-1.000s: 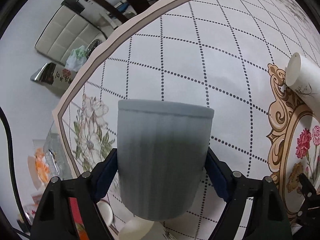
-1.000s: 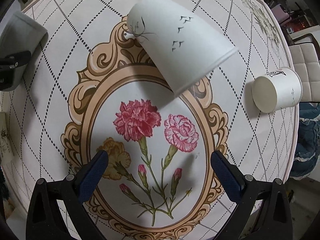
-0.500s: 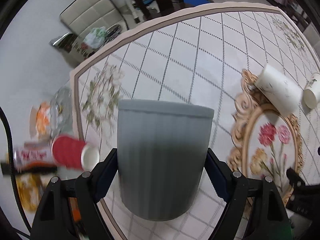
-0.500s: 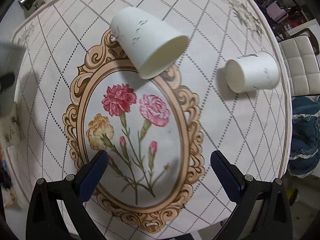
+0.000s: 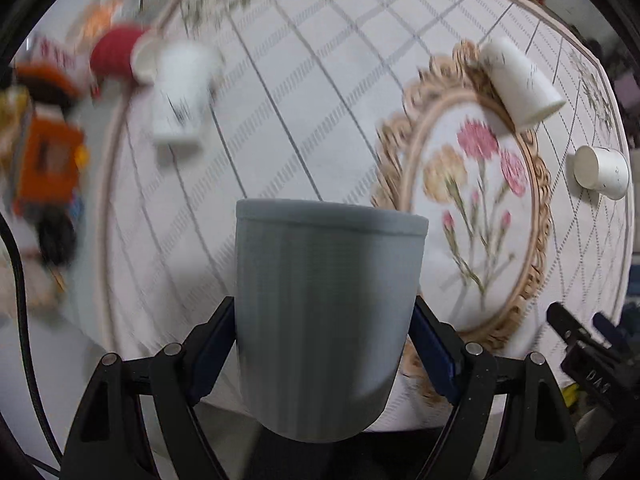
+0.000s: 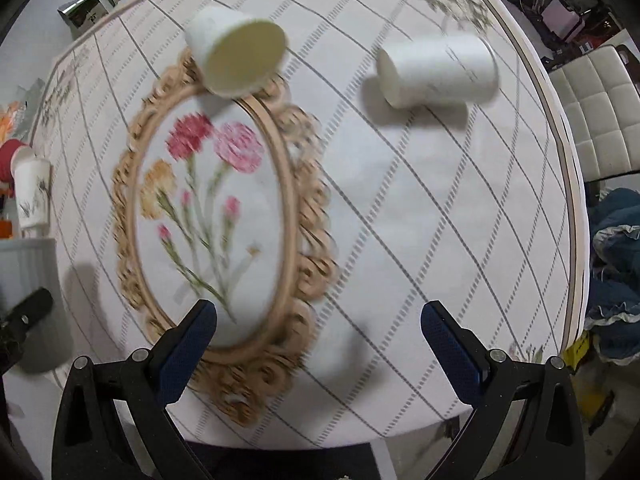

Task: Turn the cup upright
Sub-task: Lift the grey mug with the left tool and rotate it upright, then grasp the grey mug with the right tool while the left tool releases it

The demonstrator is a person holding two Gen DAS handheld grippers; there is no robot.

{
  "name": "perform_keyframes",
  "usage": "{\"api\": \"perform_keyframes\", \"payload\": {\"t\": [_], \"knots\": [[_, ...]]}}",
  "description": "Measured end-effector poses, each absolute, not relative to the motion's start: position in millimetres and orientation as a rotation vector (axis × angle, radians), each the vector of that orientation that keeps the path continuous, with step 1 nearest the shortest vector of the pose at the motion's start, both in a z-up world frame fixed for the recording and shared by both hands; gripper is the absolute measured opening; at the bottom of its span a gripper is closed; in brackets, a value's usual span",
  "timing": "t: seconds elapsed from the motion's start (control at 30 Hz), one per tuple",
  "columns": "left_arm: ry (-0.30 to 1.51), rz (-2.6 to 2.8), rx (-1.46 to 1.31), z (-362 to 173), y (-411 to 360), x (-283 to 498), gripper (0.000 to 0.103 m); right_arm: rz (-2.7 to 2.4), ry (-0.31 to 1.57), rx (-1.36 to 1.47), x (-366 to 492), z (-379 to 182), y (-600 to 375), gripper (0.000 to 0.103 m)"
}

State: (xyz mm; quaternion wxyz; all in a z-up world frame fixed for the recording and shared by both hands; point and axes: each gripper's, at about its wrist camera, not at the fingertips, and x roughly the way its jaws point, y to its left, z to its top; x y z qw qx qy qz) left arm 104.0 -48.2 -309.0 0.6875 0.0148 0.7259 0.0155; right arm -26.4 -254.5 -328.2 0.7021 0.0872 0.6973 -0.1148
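My left gripper (image 5: 324,332) is shut on a grey ribbed cup (image 5: 326,304) and holds it in the air above the near edge of the table; part of that cup shows at the left edge of the right wrist view (image 6: 24,276). My right gripper (image 6: 318,344) is open and empty above the near part of the table. Two white paper cups lie on their sides: one (image 6: 238,56) on the top of the floral oval, one (image 6: 438,70) to its right. They also show in the left wrist view (image 5: 520,80) (image 5: 600,172).
A white paper cup (image 5: 180,92) stands at the table's left side beside a red cup (image 5: 114,54). Orange packets (image 5: 44,160) lie off the left edge. The patterned tablecloth (image 6: 400,220) covers the table. A white chair (image 6: 596,120) stands on the right.
My left gripper has lifted and pulled back toward the near edge with the grey cup, swinging its view right. My right gripper has pulled back and up from the white cups.
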Motion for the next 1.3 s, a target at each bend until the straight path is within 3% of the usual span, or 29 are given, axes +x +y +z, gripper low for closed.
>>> {"api": "perform_keyframes", "payload": {"t": [0.63, 0.77, 0.93, 1.3], "knots": [[1.621, 0.051, 0.09, -359, -126, 84, 0.083, -0.351, 1.595, 0.197, -116, -363, -372, 0.103], [1.608, 0.043, 0.107, -356, -126, 86, 0.095, -0.356, 1.602, 0.19, -133, -366, -384, 0.103], [1.596, 0.038, 0.128, -347, -132, 94, 0.099, -0.341, 1.604, 0.175, -135, -357, -379, 0.103], [1.537, -0.019, 0.062, -295, -80, 85, 0.1, -0.315, 1.61, 0.171, -158, -351, -354, 0.103]]}}
